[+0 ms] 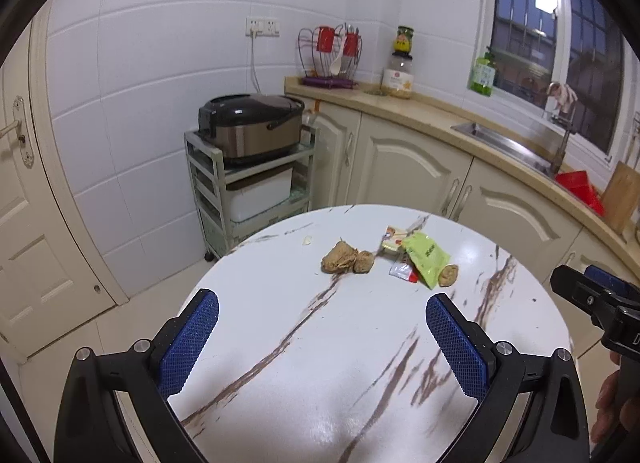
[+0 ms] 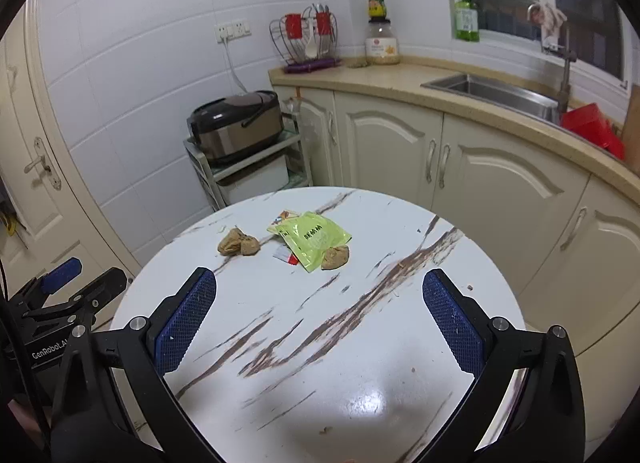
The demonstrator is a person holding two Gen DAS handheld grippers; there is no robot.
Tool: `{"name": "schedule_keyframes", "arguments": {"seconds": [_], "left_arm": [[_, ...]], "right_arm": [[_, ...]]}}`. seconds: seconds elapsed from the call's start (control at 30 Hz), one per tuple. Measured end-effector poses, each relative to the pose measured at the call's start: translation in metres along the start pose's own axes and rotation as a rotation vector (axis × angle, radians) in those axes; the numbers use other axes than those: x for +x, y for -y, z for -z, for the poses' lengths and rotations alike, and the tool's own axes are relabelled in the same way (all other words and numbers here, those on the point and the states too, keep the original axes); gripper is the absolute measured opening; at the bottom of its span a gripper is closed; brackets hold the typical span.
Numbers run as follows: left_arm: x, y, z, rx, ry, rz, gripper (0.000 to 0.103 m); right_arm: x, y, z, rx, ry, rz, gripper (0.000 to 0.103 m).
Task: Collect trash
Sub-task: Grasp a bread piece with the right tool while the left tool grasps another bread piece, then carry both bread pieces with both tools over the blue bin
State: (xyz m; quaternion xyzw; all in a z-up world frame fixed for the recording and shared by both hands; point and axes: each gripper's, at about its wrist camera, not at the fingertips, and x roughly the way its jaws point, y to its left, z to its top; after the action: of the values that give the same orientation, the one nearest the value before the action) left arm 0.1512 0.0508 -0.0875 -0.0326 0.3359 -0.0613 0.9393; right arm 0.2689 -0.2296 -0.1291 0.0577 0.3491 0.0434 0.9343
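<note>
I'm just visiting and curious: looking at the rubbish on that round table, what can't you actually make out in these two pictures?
- Red-and-white wrapper: mostly hidden under the green packet in both views.
- Print on the green packet: too small to read.
- Brown lumps: too blurred to identify.
- Any bin: not in view.

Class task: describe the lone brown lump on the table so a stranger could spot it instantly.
Find the round marble table, then the green packet lying on it. The lone lump touches the packet's right corner, on the sink side, while the other two lumps sit together to its left.
</note>
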Motion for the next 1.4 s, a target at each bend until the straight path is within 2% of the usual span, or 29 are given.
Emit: {"name": "schedule_keyframes", "arguments": {"seconds": [0.33,0.47,0.73,0.87,0.93,0.97,1.0,1.03,1.07,1.1,1.17,1.2,1.33,1.4], "left_arm": [[0.125,0.005,-0.041,0.031,-0.111,-0.033,0.102],[0.179,0.005,-0.057,0.051,-0.152,-0.051,0.102],[0.256,0.014,-0.076,0.122,-0.201,-0.066,0.102],[0.287,0.022,-0.077,0.168,-0.219,-0.074,0.102],[0.299,0.025,-0.083,0.180,-0.216,-0.065,0.102],[0.301,0.028,-0.083,0.190,-0.211,-0.067,0.102],[0.305,0.031,-0.082,0.203,-0.211,-0.069,0.102],[0.312,0.034,-0.084,0.216,-0.217,-0.069,0.100],[0.317,0.034,-0.084,0.219,-0.224,-0.063,0.095],[0.320,0.034,-0.083,0.217,-0.237,-0.041,0.088],[0.325,0.033,-0.083,0.186,-0.248,0.017,0.067],[0.327,0.032,-0.084,0.172,-0.248,0.037,0.061],[0.333,0.035,-0.085,0.169,-0.242,0.082,0.030],[0.336,0.037,-0.084,0.166,-0.244,0.095,0.026]], "right_arm": [[0.102,0.027,0.004,0.007,-0.166,0.038,0.103],[0.143,0.033,0.004,0.003,-0.219,0.043,0.098],[0.190,0.032,0.006,-0.009,-0.272,0.045,0.076],[0.196,0.027,0.007,-0.037,-0.260,0.061,0.070],[0.196,0.023,0.006,-0.061,-0.254,0.070,0.056],[0.196,0.022,0.006,-0.069,-0.252,0.062,0.052],[0.195,0.021,0.006,-0.078,-0.249,0.056,0.043],[0.195,0.020,0.005,-0.086,-0.247,0.056,0.035],[0.195,0.019,0.006,-0.089,-0.245,0.048,0.031],[0.195,0.018,0.005,-0.090,-0.244,0.047,0.031],[0.195,0.019,0.006,-0.088,-0.242,0.040,0.030],[0.194,0.020,0.006,-0.084,-0.242,0.033,0.030],[0.189,0.027,0.009,-0.057,-0.240,0.010,0.030],[0.185,0.031,0.011,-0.039,-0.240,-0.001,0.030]]}}
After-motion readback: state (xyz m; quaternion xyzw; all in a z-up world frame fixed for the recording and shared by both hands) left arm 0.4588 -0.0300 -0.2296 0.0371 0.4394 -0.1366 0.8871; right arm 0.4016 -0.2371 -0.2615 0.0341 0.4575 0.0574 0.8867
